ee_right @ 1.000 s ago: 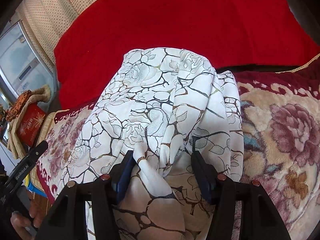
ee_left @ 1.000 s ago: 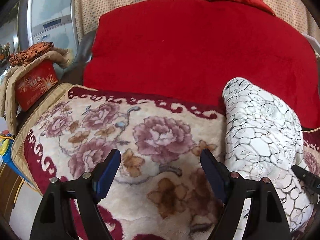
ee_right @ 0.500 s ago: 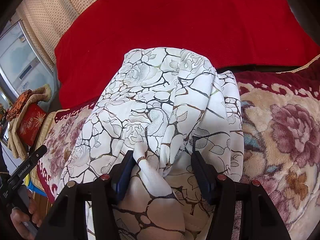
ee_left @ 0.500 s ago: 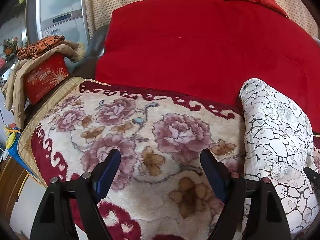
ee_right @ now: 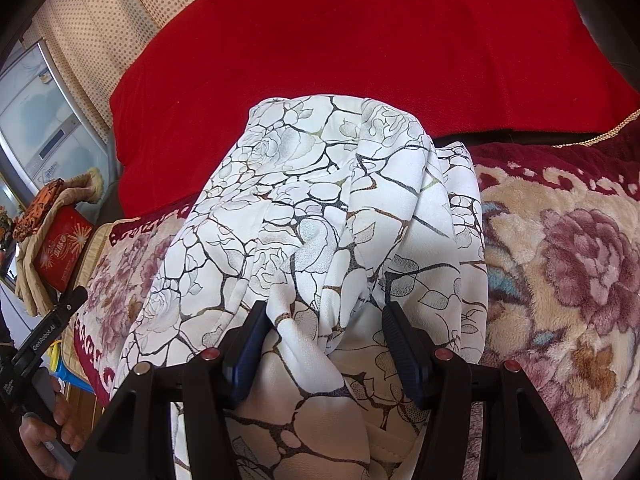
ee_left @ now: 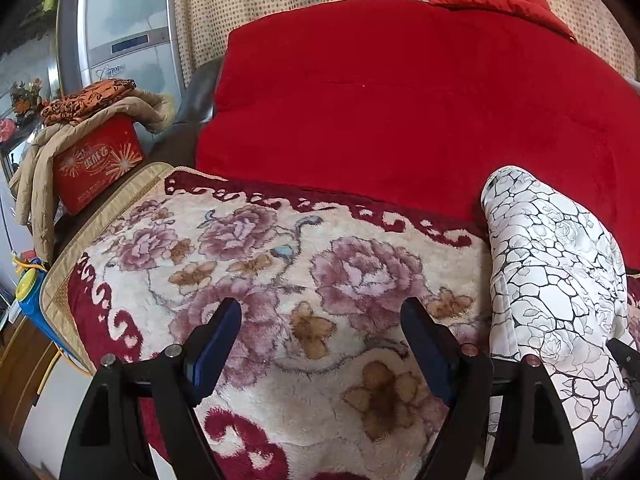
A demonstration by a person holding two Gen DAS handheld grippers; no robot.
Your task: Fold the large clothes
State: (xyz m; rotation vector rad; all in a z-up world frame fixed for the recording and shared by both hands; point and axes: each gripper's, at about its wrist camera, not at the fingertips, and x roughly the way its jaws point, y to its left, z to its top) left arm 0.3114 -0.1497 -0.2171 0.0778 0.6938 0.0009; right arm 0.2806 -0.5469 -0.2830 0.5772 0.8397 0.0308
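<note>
Leftward the left gripper had swung, jaws wide over the floral plush blanket, empty. Right gripper sat half-open, bunched white crackle-print garment lying between its pads.

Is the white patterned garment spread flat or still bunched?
Bunched. The white patterned garment lies in a narrow, creased heap on the floral blanket, with folds gathered between the open right gripper's fingers.
</note>
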